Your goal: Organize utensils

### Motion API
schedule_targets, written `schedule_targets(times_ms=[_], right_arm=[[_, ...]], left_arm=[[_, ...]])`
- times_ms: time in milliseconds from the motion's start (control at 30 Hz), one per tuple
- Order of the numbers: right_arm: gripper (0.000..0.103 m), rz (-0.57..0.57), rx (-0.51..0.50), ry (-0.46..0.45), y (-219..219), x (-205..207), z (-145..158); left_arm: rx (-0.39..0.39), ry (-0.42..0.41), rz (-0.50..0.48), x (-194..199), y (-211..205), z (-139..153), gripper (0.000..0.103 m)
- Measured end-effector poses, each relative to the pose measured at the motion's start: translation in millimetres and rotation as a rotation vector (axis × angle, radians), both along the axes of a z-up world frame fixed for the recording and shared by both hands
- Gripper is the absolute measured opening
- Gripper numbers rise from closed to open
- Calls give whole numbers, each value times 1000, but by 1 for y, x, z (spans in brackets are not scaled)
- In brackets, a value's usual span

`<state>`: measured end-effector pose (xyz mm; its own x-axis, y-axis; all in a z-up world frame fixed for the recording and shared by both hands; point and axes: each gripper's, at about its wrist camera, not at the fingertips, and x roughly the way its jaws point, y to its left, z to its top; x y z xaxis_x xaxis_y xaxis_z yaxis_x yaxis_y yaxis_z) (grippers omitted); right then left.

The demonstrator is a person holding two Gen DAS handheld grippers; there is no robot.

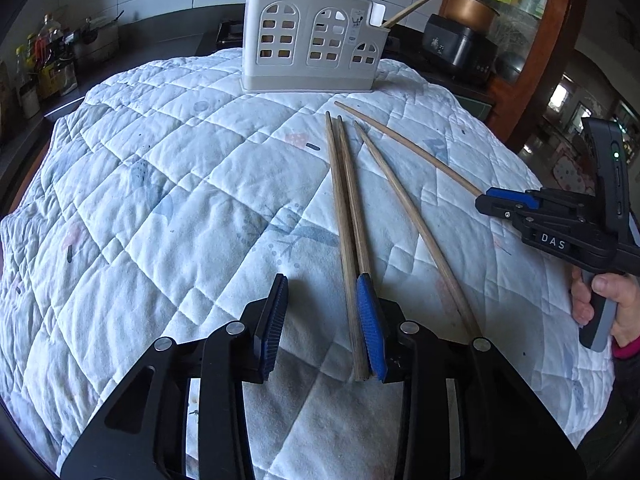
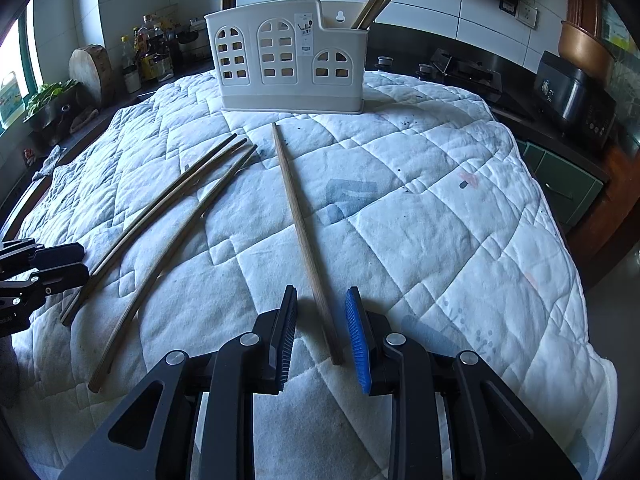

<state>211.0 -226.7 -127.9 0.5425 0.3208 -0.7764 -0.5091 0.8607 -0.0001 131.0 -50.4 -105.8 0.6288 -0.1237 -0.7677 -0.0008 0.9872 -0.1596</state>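
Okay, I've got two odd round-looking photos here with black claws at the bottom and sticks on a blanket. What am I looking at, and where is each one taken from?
There is no robot here. A person holds a hand-operated clamp in each hand, and a wide-angle camera on each clamp looks along its two fingers. One picture is from the left gripper, the other from the right gripper. The left view also shows the person's hand on the right clamp.

A white quilt covers the surface. Four wooden chopsticks lie on it, in front of a pale utensil holder that already has chopsticks standing in it.

Nothing is gripped. A pair of chopsticks lies between the left clamp's open fingers, and a single chopstick lies between the right's.
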Motion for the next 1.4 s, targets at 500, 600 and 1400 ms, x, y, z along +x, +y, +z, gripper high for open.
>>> schedule_targets(times_ms=[500,600,1400], right_arm=[[15,-8,-20,-21,2,0,0],[12,-10,-21,-25,3,0,0],[7,32,117,-307,19,-22,152]], left_arm=[[-9,22,61,11,7,-1,10],[-4,17,36,14,3,-4,10],[-43,-246,-12,20,36,100,6]])
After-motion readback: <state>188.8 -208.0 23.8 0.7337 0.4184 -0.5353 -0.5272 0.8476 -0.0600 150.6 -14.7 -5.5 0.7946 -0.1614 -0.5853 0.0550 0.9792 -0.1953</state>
